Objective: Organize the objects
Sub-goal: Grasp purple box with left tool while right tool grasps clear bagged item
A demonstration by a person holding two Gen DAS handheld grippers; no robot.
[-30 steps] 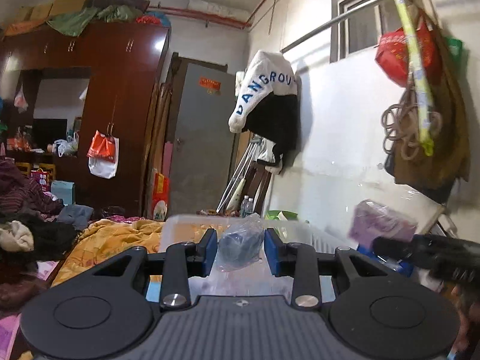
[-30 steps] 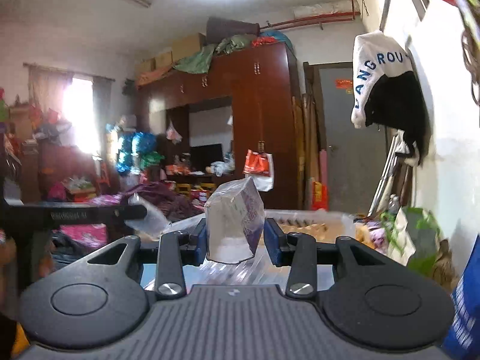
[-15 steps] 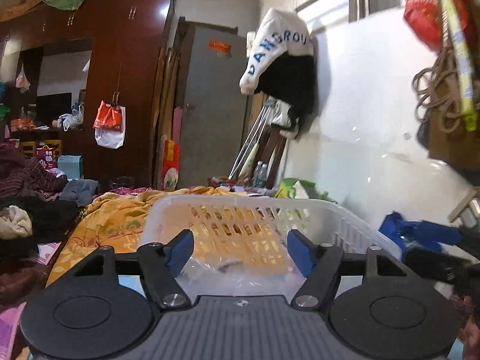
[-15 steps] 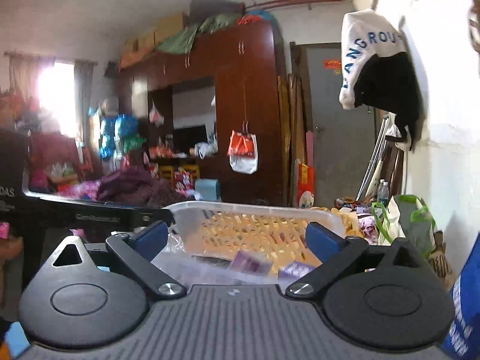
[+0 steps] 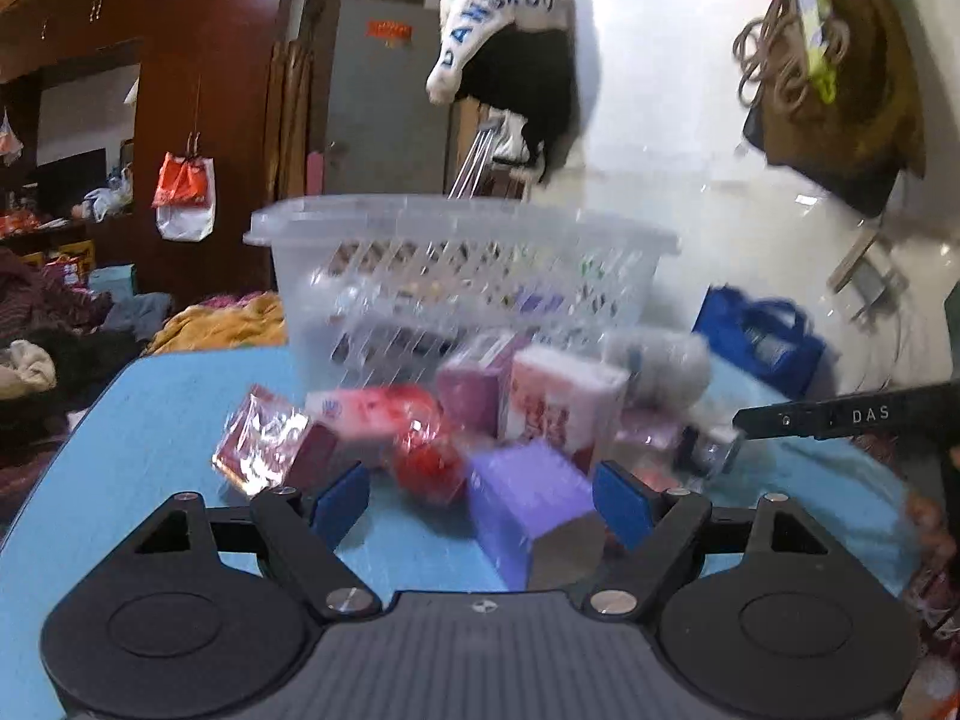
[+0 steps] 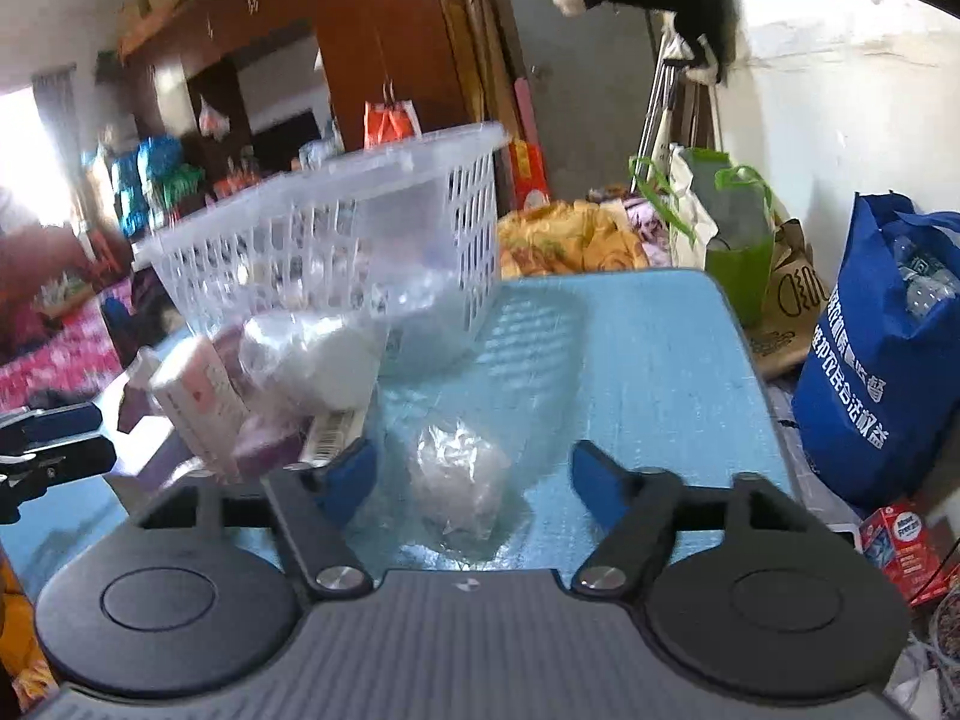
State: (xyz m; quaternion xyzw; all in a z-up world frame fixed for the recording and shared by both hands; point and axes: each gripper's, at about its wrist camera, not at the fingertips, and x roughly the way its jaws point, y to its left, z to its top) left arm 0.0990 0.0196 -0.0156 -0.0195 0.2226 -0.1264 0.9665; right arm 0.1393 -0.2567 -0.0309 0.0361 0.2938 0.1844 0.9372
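While both grippers hang empty over the bench:
left gripper: fingers apart, just opening, purple box between, untouched
right gripper: fingers apart, just closing, clear bag between, unpressed
basket: partly filled
left: pile beyond the fingers

Translucent plastic basket, crinkly glossy wrapped packet, matt blue tabletop

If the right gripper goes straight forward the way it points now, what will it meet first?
Most likely the crumpled clear plastic bag on the blue table, which lies between the open fingers of the right gripper. Its jaws have just been closing, without pressing the bag. Depth is hard to judge.
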